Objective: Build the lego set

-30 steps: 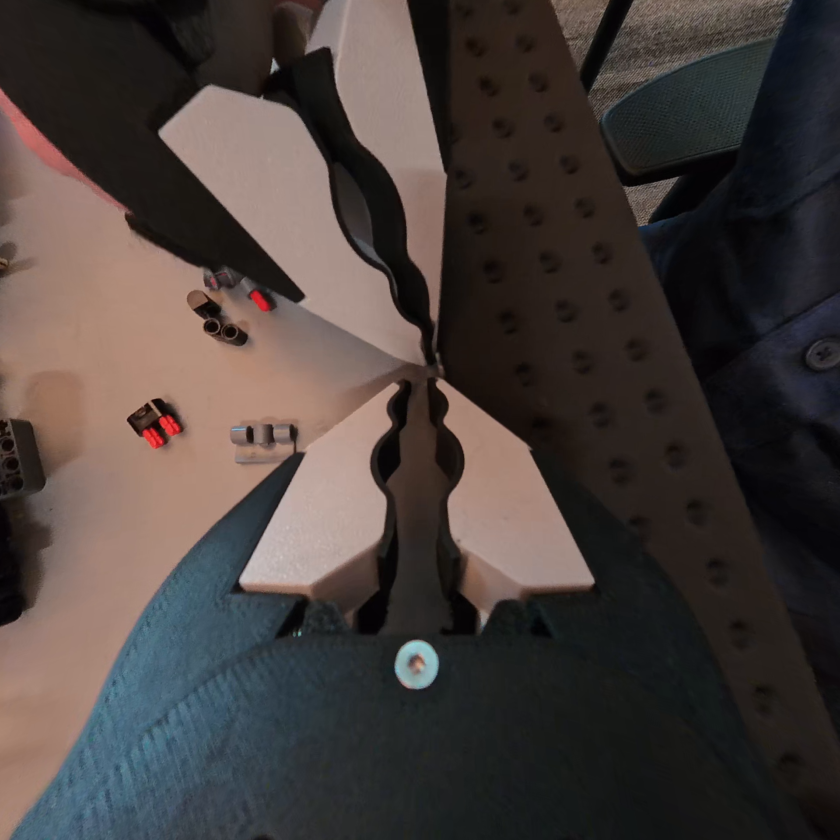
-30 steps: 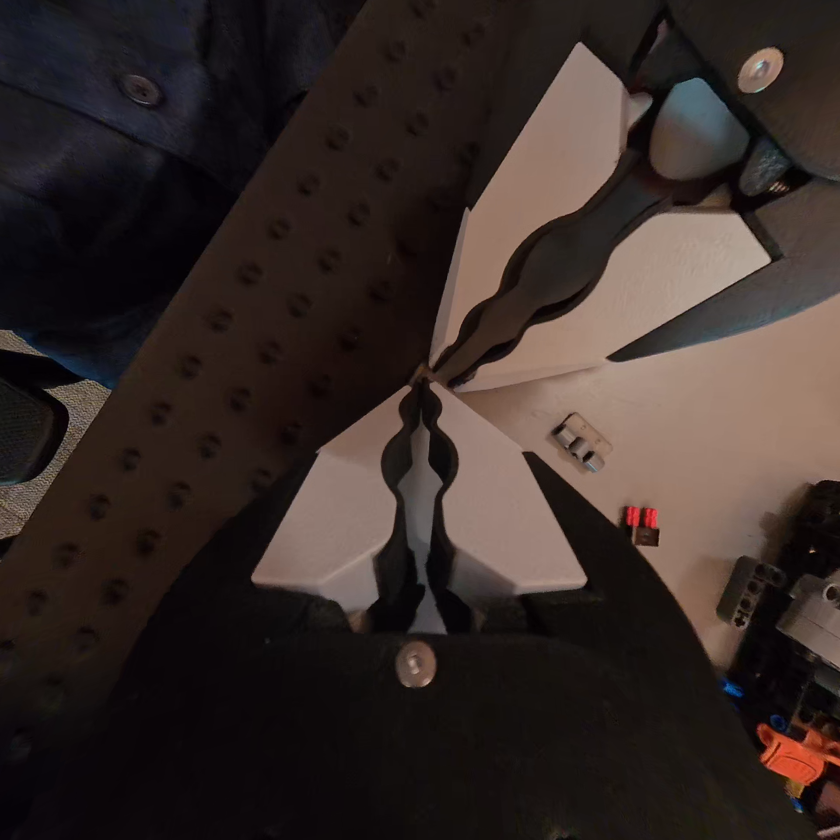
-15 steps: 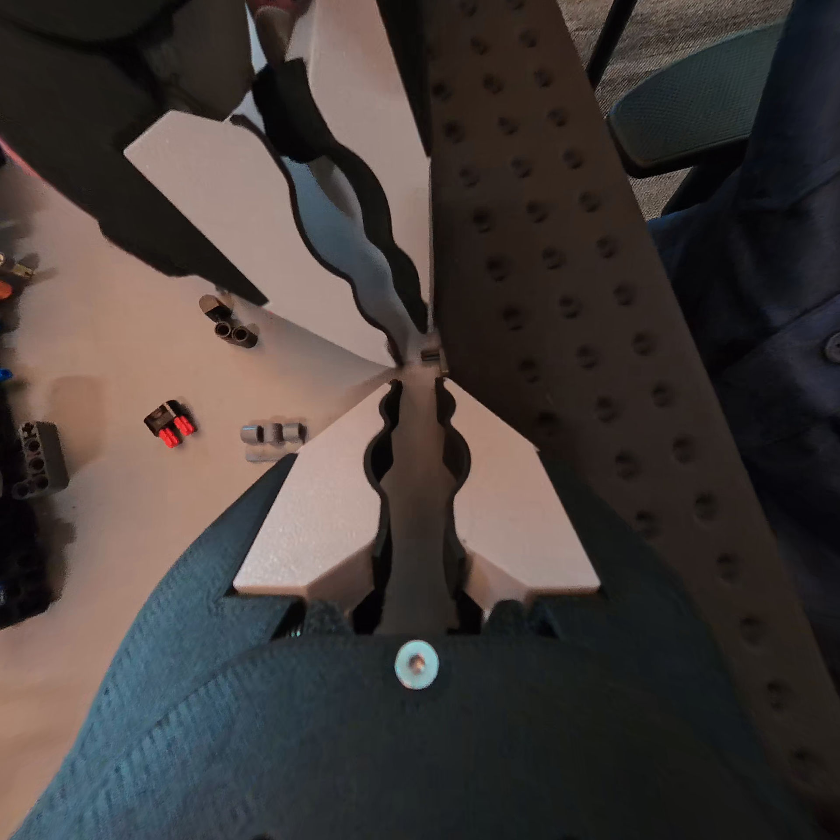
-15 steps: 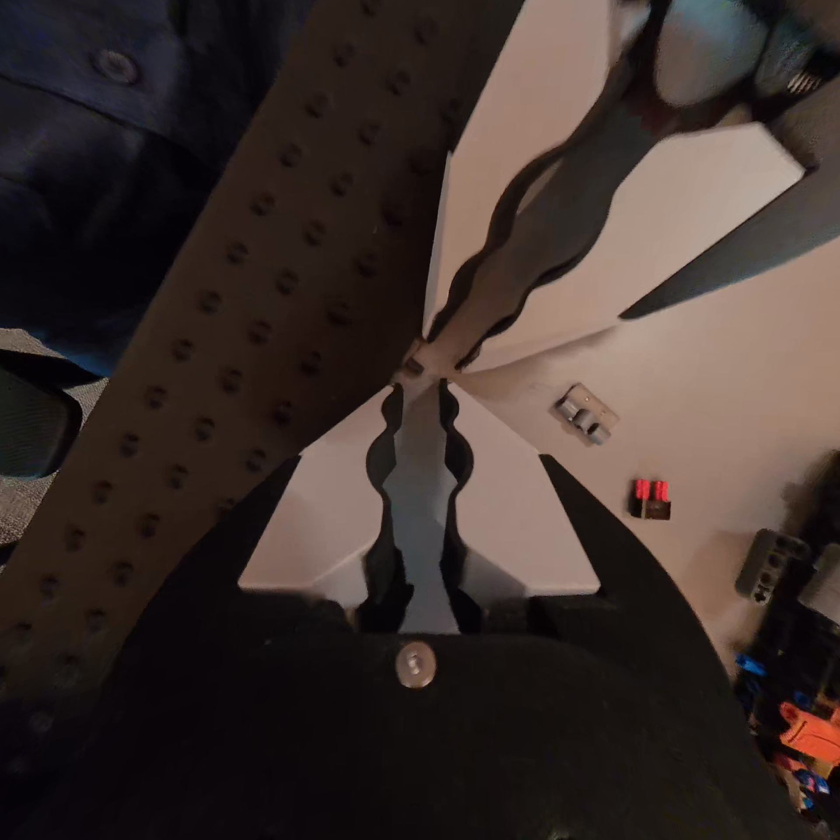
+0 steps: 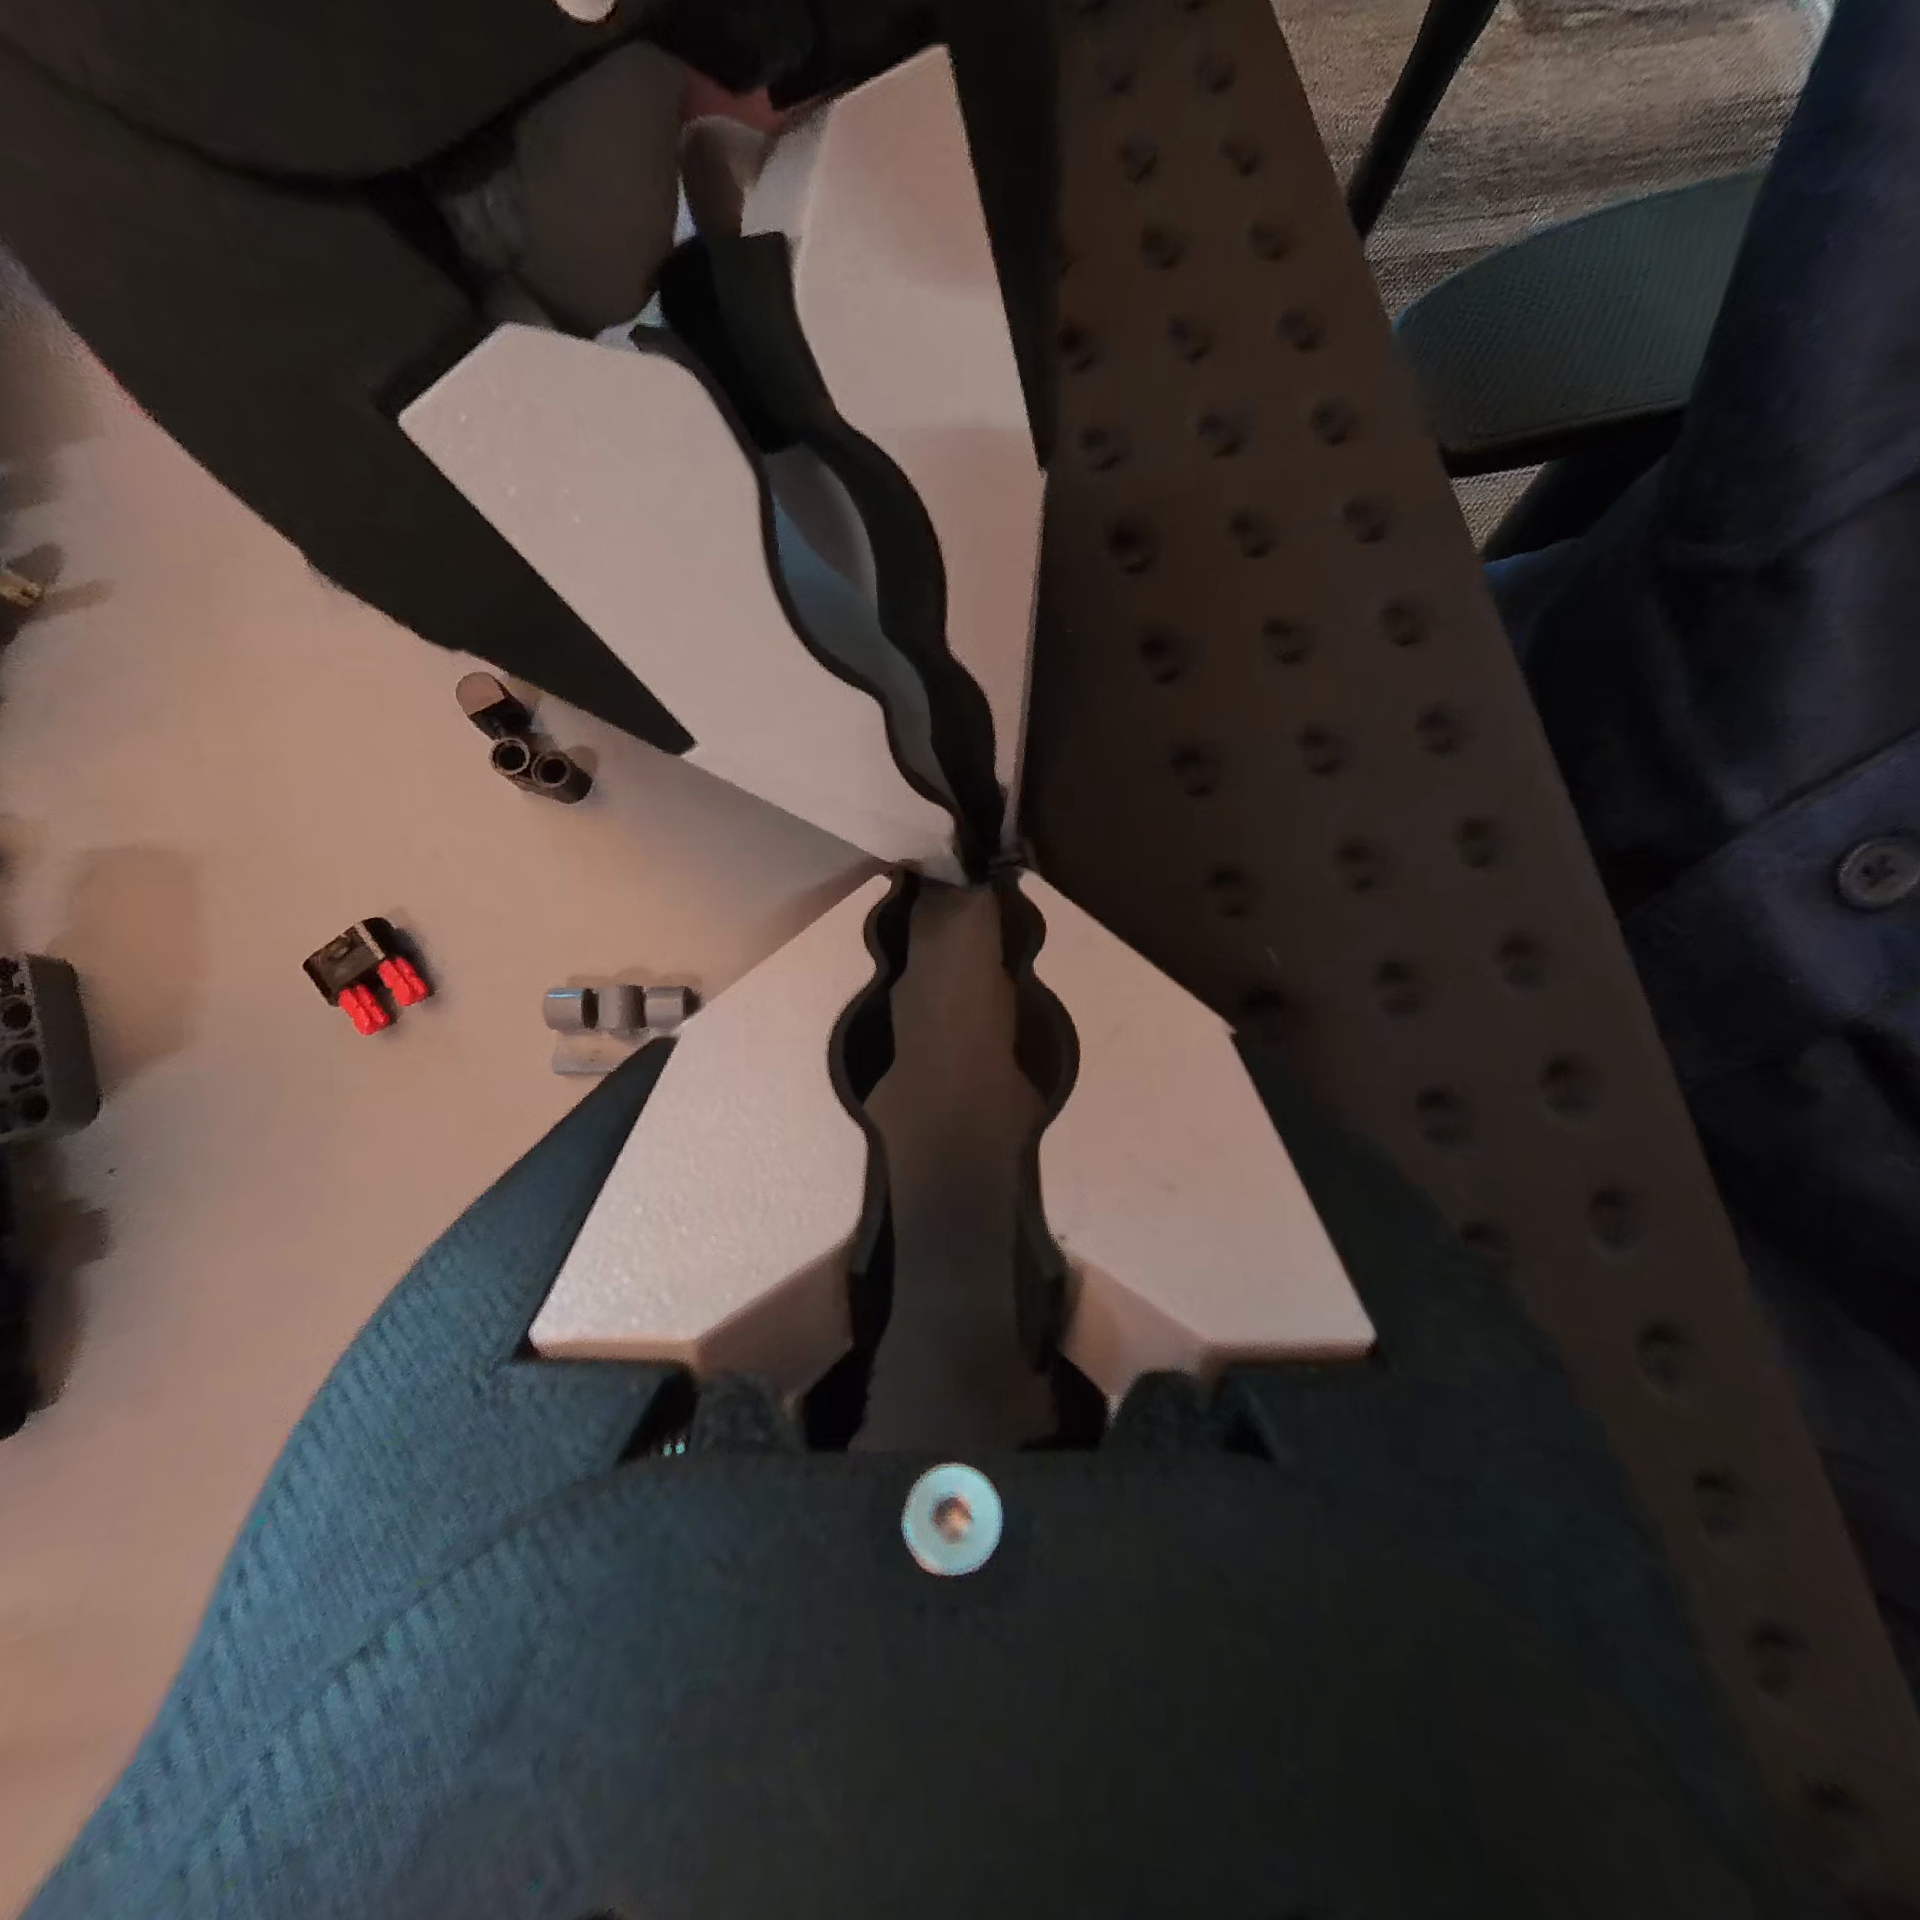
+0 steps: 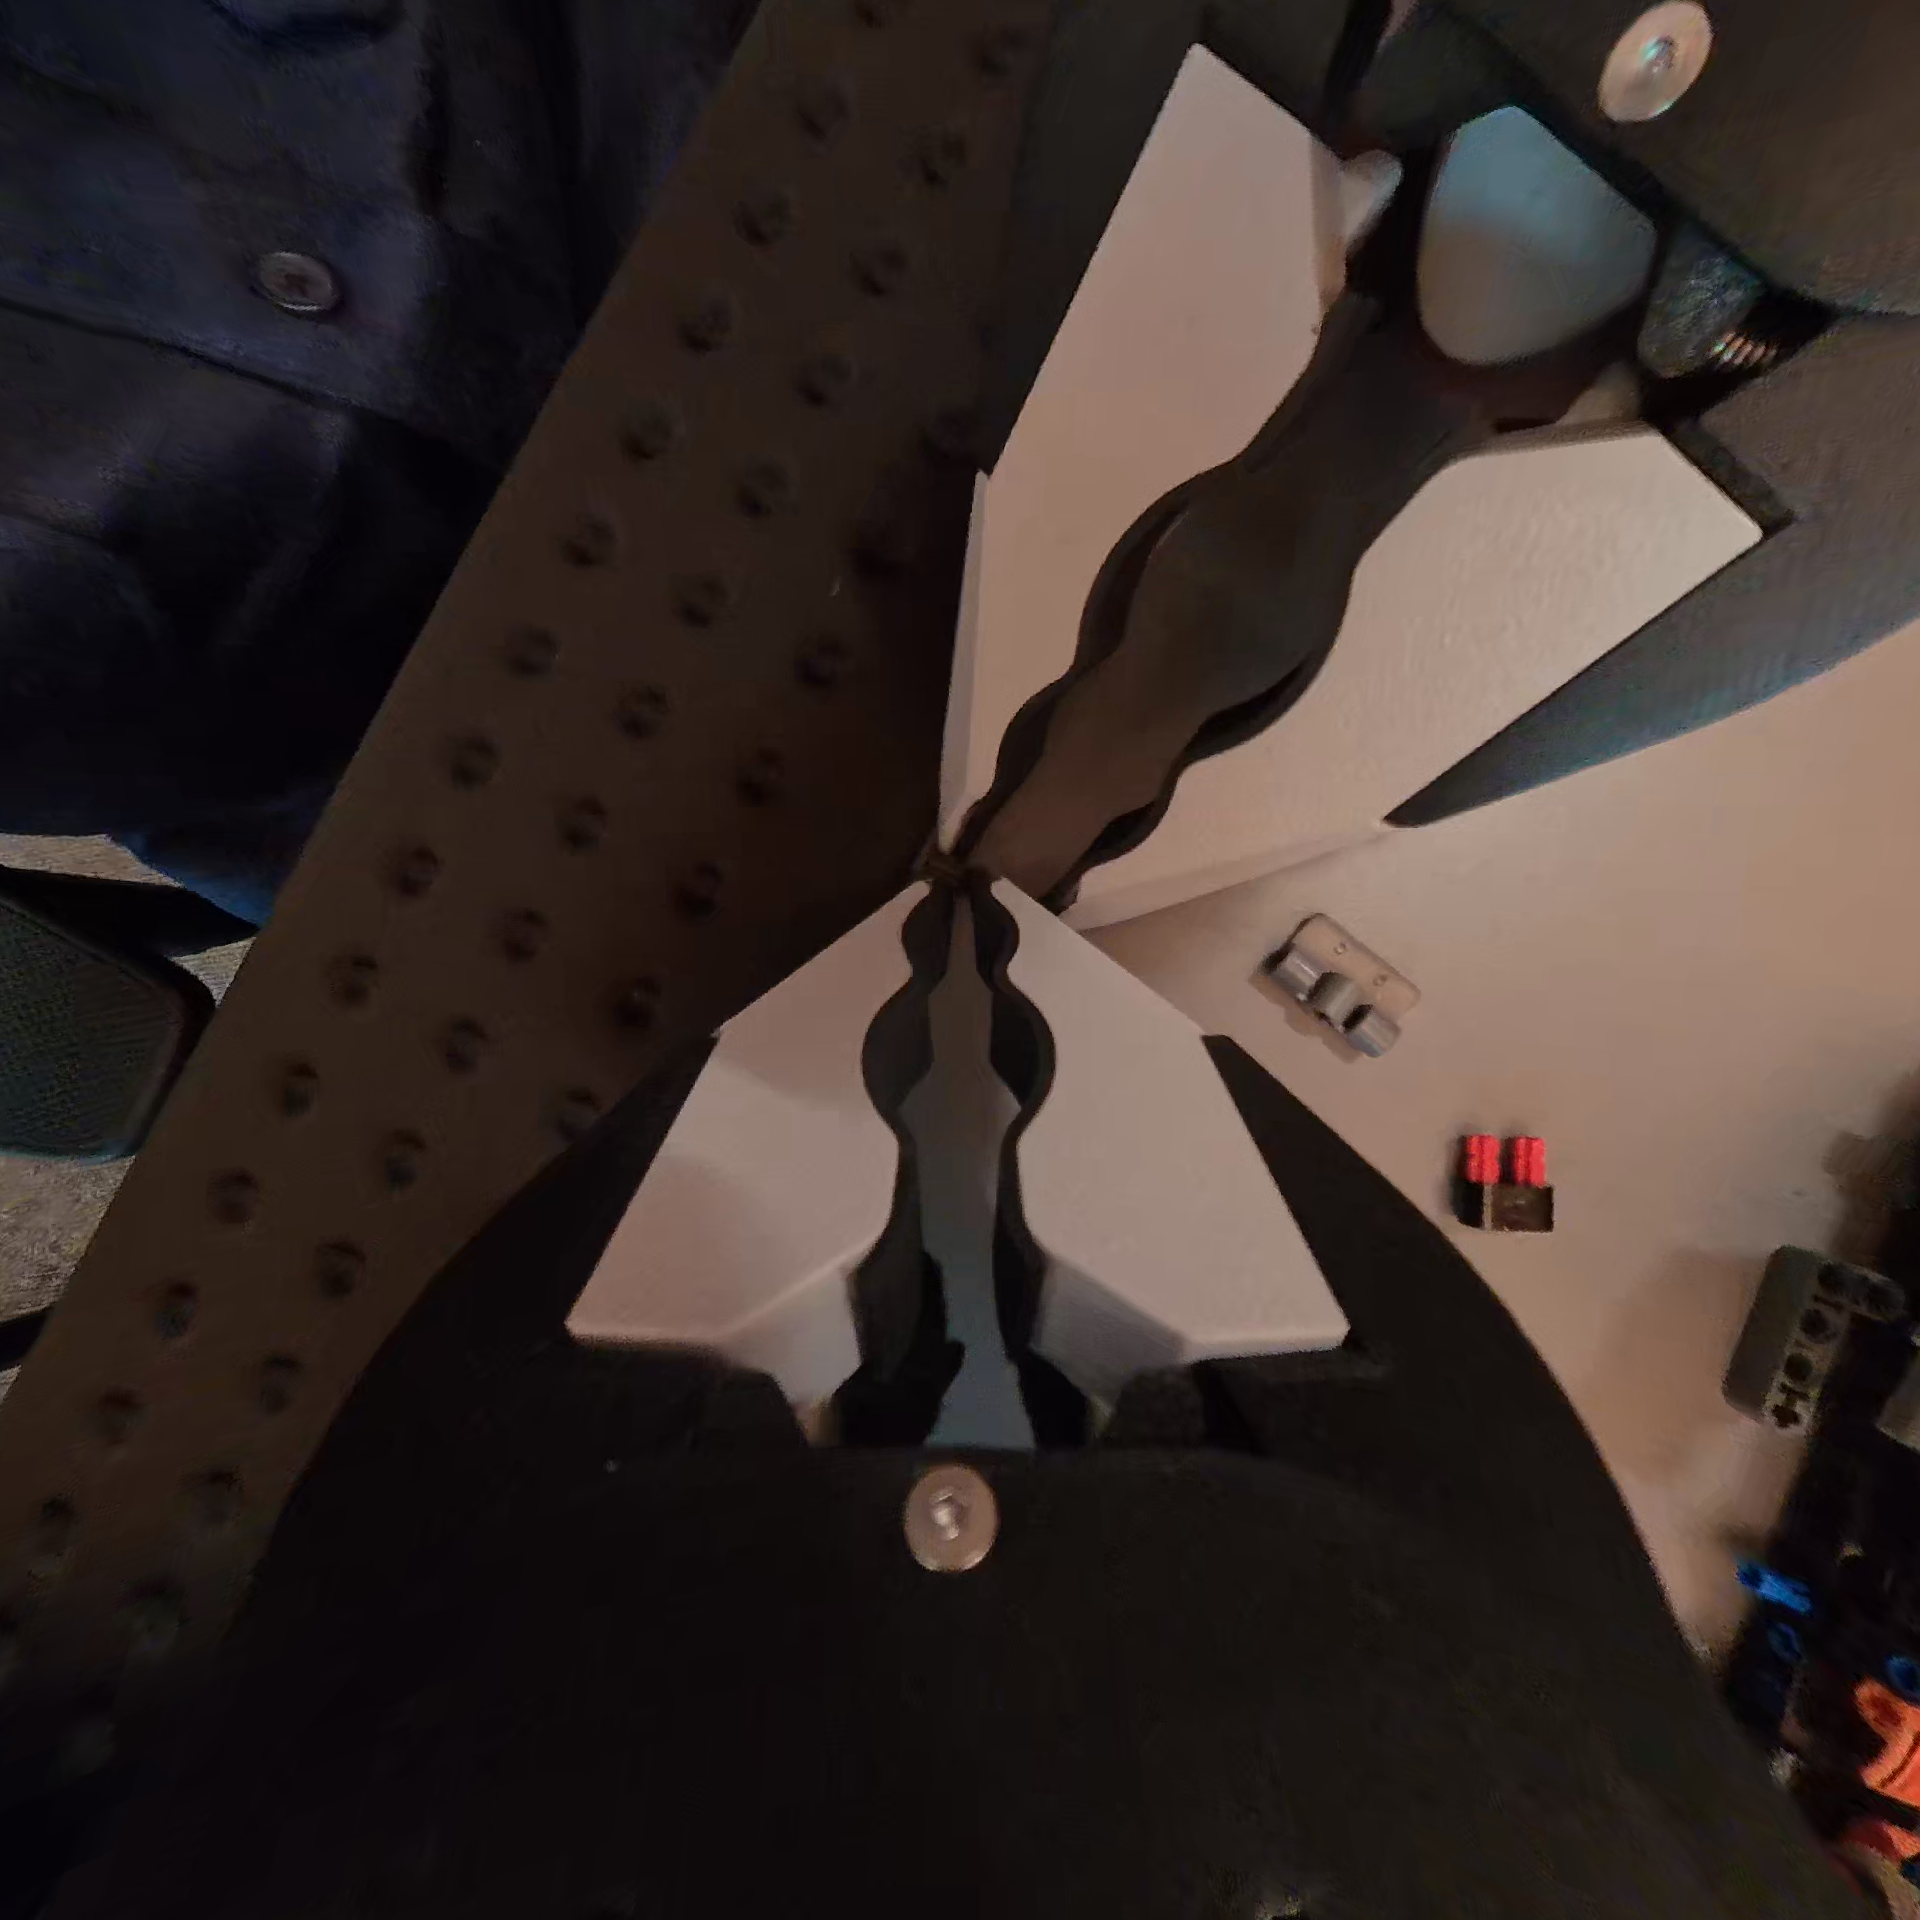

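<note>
Left claw [image 5: 961,883] and right claw [image 6: 951,894] meet tip to tip at frame centre, each closed on one tiny dark piece [image 5: 992,860] pinched between them. Loose on the pale table [image 5: 208,831], left of frame: one red-black piece [image 5: 369,977], one grey piece [image 5: 618,1013], two black connectors [image 5: 535,767]. Studded board [image 5: 1299,727] right; chair [image 5: 1579,301] upper right.

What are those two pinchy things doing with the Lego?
A person holds a pincher in each hand. The left gripper and the right gripper meet tip to tip above the table, nipping a tiny dark piece between them. It is too small to say what it is. Loose bits wait on the table: a red and black piece, a grey piece and two dark tubes.
</note>
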Demonstrator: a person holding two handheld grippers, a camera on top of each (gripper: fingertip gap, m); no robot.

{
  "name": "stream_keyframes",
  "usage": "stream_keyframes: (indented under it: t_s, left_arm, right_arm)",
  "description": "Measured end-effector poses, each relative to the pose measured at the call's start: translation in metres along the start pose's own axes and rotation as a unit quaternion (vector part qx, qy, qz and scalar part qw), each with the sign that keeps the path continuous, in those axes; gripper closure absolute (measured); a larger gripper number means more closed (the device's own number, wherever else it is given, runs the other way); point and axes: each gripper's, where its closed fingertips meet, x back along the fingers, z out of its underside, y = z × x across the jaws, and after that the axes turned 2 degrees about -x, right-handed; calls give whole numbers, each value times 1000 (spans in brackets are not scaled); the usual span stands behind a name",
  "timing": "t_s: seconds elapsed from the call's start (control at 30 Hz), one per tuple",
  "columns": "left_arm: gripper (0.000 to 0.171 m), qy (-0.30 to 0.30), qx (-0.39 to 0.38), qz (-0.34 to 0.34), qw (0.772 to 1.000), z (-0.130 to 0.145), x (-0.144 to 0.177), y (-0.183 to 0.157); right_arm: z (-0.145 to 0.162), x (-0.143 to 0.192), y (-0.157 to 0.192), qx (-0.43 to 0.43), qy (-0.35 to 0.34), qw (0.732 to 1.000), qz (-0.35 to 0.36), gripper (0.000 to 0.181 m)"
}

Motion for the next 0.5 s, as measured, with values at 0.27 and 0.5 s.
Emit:
stream_keyframes:
  t_s: [0.27,0.5]
  left_arm:
    - [139,-9,28,-10,1000,-1,1,9]
    - [134,-5,9,-16,1000,1,2,10]
  right_arm:
    - [3,8,-3,-7,-11,1000,1,179]
    - [0,1,2,-14,-16,1000,-12,170]
